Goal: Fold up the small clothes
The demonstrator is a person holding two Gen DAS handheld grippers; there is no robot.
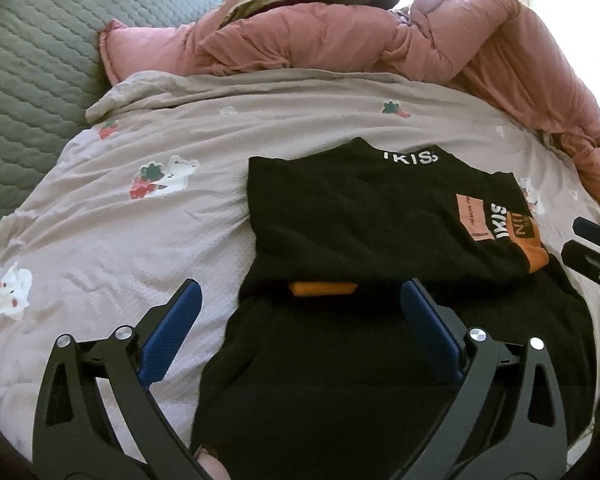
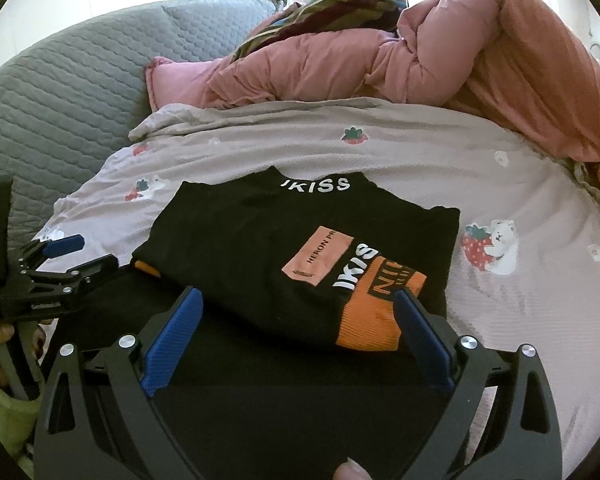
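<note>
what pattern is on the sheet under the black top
Pale pinkish-grey sheet printed with strawberries and white bears; clearest in the right wrist view.

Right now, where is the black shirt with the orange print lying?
The black shirt lies partly folded on the strawberry-print sheet, just ahead of both open grippers in both wrist views, with the pink duvet heaped behind it.
</note>
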